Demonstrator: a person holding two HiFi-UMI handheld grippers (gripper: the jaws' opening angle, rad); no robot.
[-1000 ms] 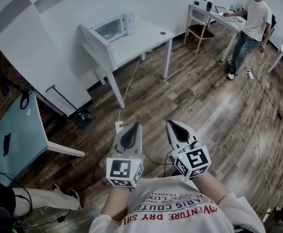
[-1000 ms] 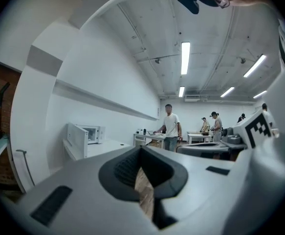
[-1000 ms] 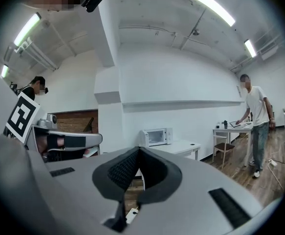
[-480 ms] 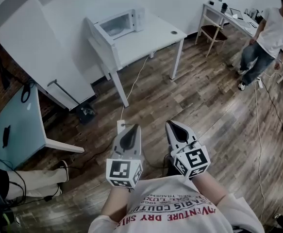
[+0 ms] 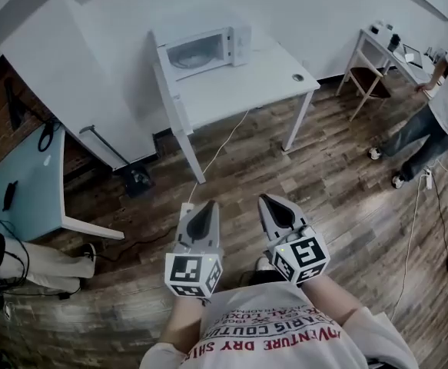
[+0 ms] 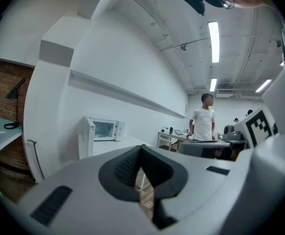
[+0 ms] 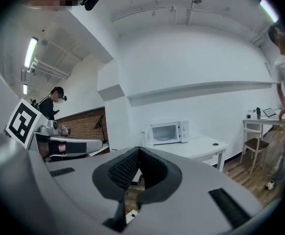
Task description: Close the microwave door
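Note:
A white microwave stands at the back left of a white table, well ahead of me. Its door is swung open to the left, also seen in the right gripper view as the door beside the lit microwave. My left gripper and right gripper are held side by side close to my chest, pointing towards the table. Both are shut with nothing between the jaws. They are far from the microwave.
A small round object lies on the table. A cable runs down to a power strip on the wood floor. A glass desk is left, a chair and a standing person right.
The view has swung, so the microwave table now sits more to the centre and closer. The standing person has walked towards the right edge. Both grippers stay shut near my chest.

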